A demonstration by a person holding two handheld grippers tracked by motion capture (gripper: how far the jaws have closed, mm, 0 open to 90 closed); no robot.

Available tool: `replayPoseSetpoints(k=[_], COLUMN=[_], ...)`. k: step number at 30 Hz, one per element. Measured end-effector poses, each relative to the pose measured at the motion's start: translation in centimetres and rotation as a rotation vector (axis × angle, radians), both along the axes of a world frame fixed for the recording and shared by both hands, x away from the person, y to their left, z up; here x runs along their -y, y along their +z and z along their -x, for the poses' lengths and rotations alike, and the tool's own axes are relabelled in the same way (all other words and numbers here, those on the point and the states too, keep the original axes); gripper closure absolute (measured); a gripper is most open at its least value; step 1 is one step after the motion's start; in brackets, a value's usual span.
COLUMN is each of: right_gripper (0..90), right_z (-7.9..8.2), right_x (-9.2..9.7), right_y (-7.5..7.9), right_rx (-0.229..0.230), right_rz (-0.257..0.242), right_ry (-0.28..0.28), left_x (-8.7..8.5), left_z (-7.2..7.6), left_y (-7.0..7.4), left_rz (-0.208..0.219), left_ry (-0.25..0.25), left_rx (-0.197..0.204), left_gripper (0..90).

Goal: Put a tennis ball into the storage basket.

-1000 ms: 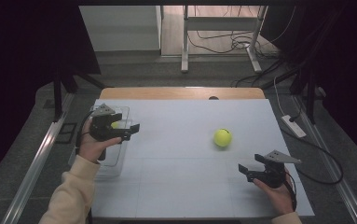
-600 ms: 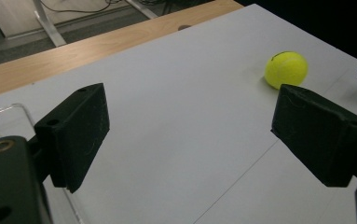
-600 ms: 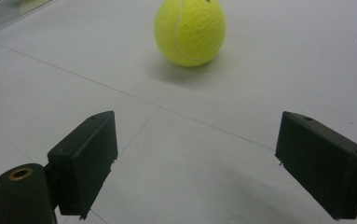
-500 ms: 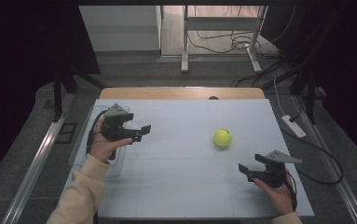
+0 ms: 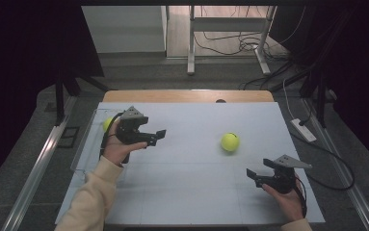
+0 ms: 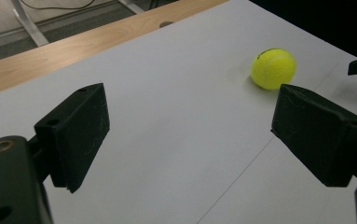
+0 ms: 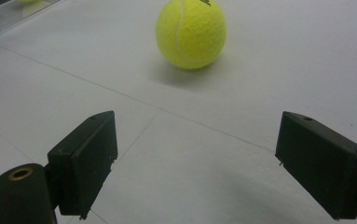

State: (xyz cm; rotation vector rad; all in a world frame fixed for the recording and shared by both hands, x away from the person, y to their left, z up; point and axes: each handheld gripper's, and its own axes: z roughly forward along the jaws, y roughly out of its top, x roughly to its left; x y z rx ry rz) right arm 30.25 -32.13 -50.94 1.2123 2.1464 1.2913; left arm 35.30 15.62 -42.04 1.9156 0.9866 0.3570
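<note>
Both tools [image 5: 159,136] [image 5: 252,175] wide open, empty.

bare white table [image 5: 191,159] lies between the left gripper [image 5: 159,136] and the tennis ball [image 5: 230,142]; the clear tray [image 5: 83,149] blocks the left edge.

A second yellow ball [image 5: 107,124] lies in a clear tray [image 5: 83,149] at the left table edge. A white power strip [image 5: 303,130] lies on the floor.
</note>
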Motion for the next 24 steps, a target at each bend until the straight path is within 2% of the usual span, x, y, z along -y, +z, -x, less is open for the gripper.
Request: replayPoseSetpoints(k=[12, 16, 24], right_gripper=[12.6, 12.7, 12.6], right_z=[-0.3, -0.2, -0.2], right_x=[-0.2, -0.2, -0.2], right_y=[-0.1, 0.0, -0.1], right_rx=[-0.002, 0.002, -0.001], right_rz=[0.002, -0.005, -0.003], right_ry=[0.019, 0.021, 0.023], left_x=[1.2, 1.8, 3.6], left_z=[-0.8, -1.2, -1.9], left_y=[-0.4, -0.7, -0.6], left_rz=[0.004, 0.005, -0.015], left_ry=[-0.005, -0.004, -0.042], left_rx=[0.01, 0.001, -0.007], left_gripper=[12.4, 12.7, 12.6])
